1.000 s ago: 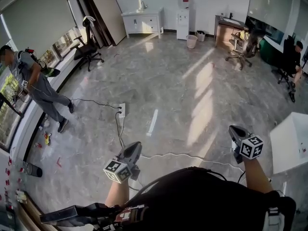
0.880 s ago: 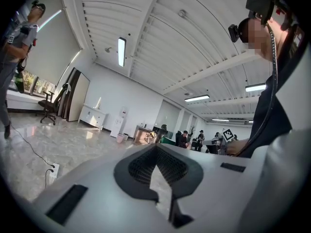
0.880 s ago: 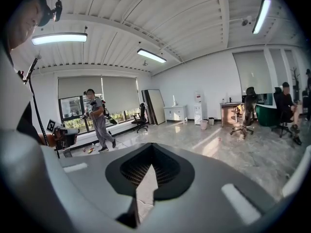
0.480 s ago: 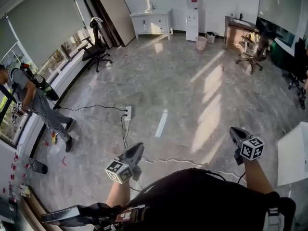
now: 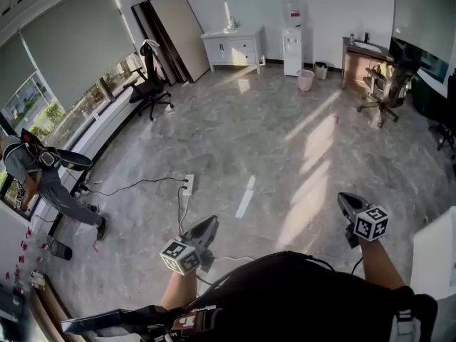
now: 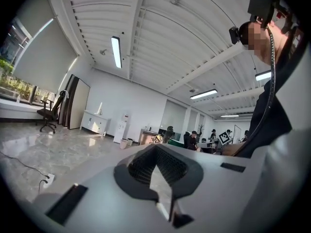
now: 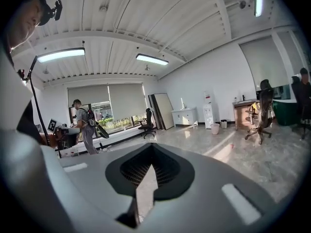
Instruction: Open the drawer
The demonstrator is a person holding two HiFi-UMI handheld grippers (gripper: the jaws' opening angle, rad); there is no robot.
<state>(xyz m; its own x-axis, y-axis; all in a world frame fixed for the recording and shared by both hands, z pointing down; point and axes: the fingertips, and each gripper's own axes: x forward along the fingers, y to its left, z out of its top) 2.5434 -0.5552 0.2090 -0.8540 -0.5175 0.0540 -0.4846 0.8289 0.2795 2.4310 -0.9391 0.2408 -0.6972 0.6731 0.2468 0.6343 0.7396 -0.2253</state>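
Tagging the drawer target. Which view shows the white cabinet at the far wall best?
Head view: the white cabinet is whole and unblocked, with top and front both in sight. The right gripper view has the cabinet small and distant; the left gripper view has it smaller still, off to the left.

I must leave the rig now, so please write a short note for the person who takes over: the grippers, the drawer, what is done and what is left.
Left gripper: jaws shut, nothing in them.
Right gripper: jaws shut, nothing in them.
Both are held out in front and touch nothing.
Drawer: none within reach. A white cabinet stands at the far wall; its fronts look closed, but it is too far away to be sure. A white unit shows partly at the right edge, with no drawer visible on it.
Done: nothing.
Left: reach the drawer, grip its handle, pull it open. Mind the power strip ahead.
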